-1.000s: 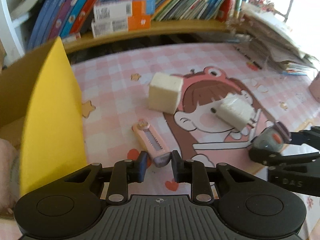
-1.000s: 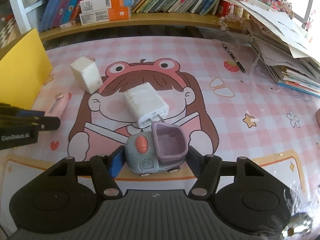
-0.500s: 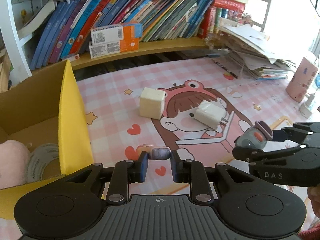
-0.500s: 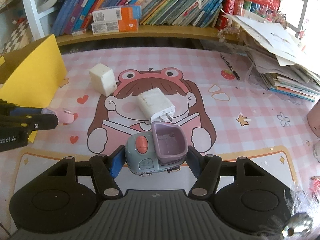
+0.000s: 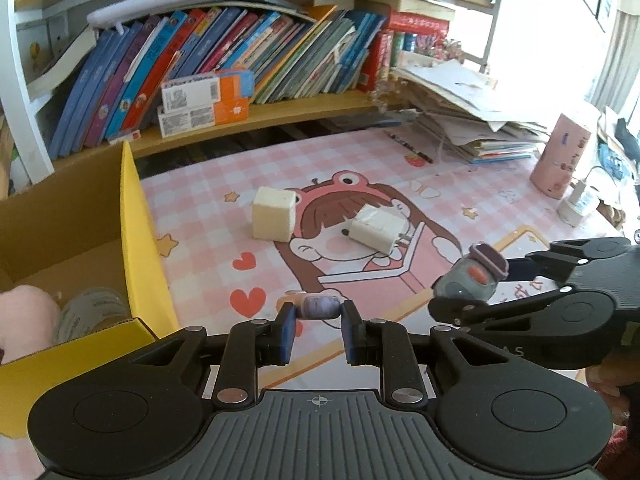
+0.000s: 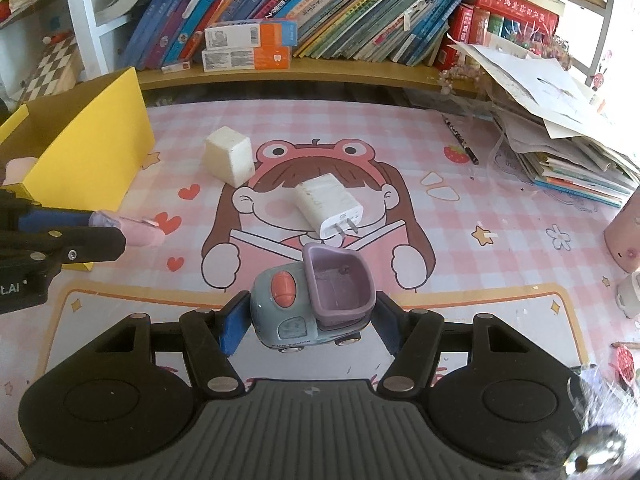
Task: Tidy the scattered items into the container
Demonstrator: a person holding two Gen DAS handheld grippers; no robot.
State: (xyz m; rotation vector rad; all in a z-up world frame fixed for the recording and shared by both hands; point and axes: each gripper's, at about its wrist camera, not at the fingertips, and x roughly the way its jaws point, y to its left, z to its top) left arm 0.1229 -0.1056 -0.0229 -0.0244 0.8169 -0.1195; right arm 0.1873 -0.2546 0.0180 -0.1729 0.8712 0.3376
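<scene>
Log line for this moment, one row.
left gripper: shut on pink utility knife | right gripper: shut on toy truck | on mat: charger, cube

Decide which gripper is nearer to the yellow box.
Left. The left gripper, holding a pink utility knife, is right beside the yellow box; the right gripper, holding the toy truck, is farther off.

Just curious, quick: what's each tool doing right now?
Left tool: closed on the pink utility knife.
Right tool: closed on the toy truck.

Grey-purple toy truck (image 6: 312, 304); yellow box (image 6: 92, 148); pink checked mat (image 6: 500, 208).
</scene>
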